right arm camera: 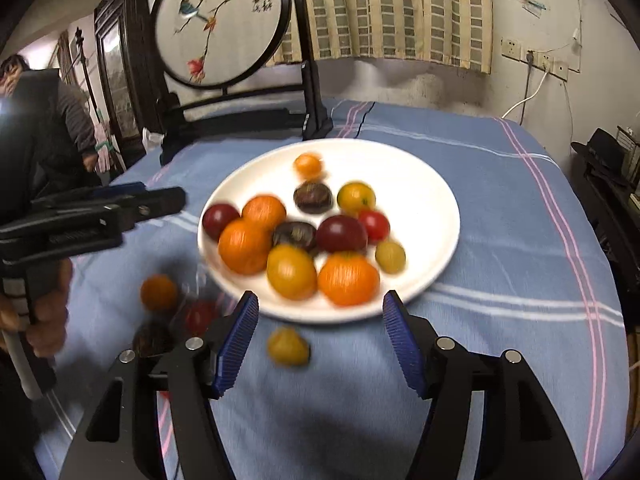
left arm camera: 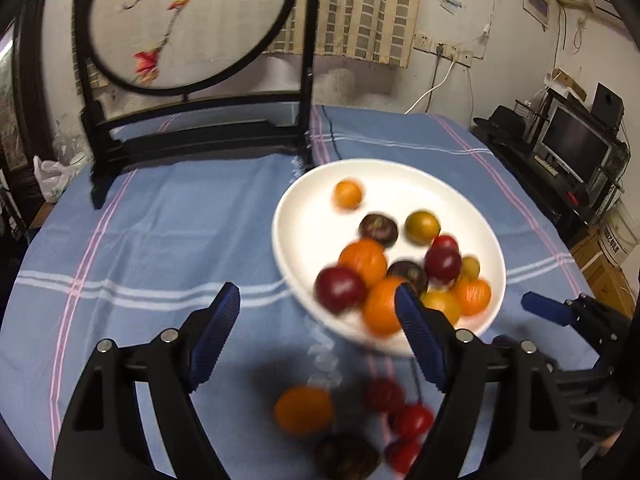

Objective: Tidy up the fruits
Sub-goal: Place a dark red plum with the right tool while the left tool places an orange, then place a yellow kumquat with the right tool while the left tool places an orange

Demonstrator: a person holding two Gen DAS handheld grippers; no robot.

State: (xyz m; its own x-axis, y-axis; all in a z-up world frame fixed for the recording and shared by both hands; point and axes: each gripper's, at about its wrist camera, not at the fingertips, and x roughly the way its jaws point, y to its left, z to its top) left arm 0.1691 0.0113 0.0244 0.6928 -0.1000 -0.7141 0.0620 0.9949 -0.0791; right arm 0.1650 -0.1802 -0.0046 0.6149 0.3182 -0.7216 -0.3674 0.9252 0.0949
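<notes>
Motion blur is smearing the fruits on the white plate (right arm camera: pixel 436 216) in both wrist views, so their skins and kinds are hard to tell. In the left wrist view the loose fruits (left arm camera: pixel 408 420) on the blue tablecloth (left arm camera: pixel 160 240) are blurring into soft blobs, the dark one (left arm camera: pixel 346 458) is running off the bottom edge, and the left gripper's (left arm camera: pixel 318 320) right finger is covering part of the plate's near fruits.

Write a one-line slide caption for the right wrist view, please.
Open right gripper above a yellow fruit lying beside the white plate of fruits.
</notes>
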